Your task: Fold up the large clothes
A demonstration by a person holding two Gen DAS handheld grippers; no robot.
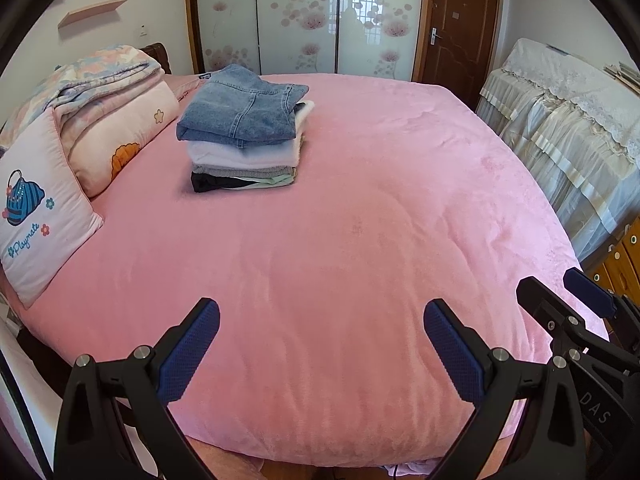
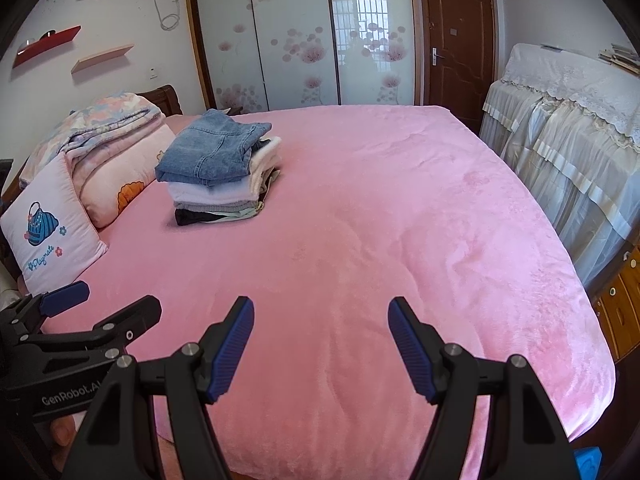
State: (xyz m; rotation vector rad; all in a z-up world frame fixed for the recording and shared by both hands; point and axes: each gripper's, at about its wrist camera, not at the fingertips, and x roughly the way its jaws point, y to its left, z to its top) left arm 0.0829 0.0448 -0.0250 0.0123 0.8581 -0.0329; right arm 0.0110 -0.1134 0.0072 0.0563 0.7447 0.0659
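A stack of folded clothes (image 1: 244,136) (image 2: 218,174) sits on the far left part of the pink bed (image 1: 360,240) (image 2: 380,248), with folded blue jeans (image 1: 240,106) (image 2: 212,148) on top and white, grey and black garments below. My left gripper (image 1: 320,320) hovers open over the near edge of the bed, nothing between its blue pads. Beside it, my right gripper (image 2: 320,316) also stands open and empty above the near edge. Each gripper shows at the side of the other's view. No unfolded garment is in sight.
Pillows (image 1: 36,216) (image 2: 52,236) and a folded floral quilt (image 1: 108,80) (image 2: 108,128) lie along the bed's left side. A lace-covered piece of furniture (image 1: 568,120) (image 2: 560,136) stands to the right, wooden drawers (image 2: 620,304) below it. Wardrobe doors (image 1: 300,16) and a brown door (image 2: 456,40) lie beyond.
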